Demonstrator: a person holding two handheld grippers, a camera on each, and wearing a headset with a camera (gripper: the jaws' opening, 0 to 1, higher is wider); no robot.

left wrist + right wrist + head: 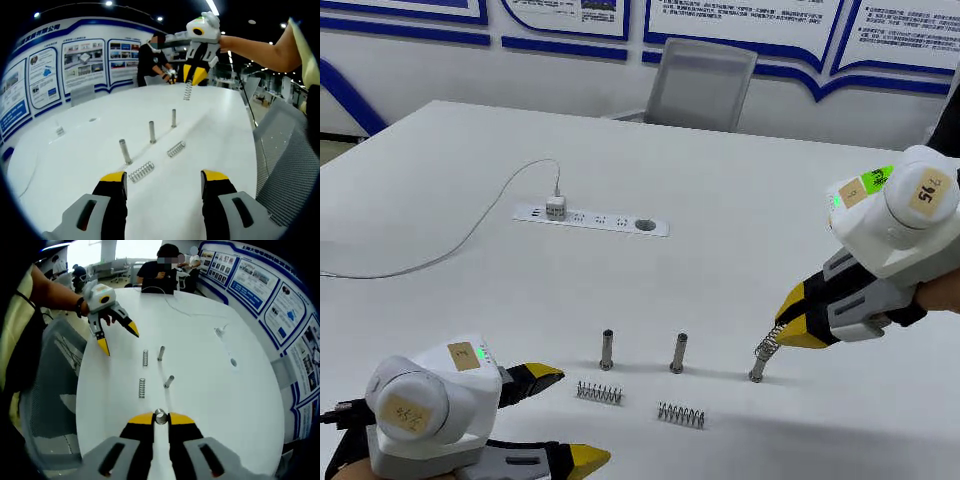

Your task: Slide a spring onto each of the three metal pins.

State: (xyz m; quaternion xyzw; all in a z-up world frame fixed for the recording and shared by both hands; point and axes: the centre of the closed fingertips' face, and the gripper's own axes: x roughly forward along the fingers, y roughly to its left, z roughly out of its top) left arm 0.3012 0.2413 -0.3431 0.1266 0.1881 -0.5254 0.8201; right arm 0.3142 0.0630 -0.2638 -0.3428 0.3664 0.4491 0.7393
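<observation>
Head view, nearest first: the left gripper (164, 176) sits low at the near edge of the desk (770, 190), jaws spread wide with nothing in them. Just past it two springs lie flat and loose on the desk, the left spring (599, 393) and the right spring (681, 414). Behind them the three metal pins stand in a row; the left pin (607, 350) and middle pin (678, 353) are bare. At the right pin (756, 371) the right gripper (784, 322) has its jaws pinched on a third spring (769, 343). That spring is tilted, with its low end right at the pin's top; can't tell if it's actually started on. So I'd call it zero done, one in progress, two to go. Further back there's a power strip (605, 221) with a white charger (556, 207) and cable (470, 235), then a grey chair (700, 85). All of that is well clear of the work.
</observation>
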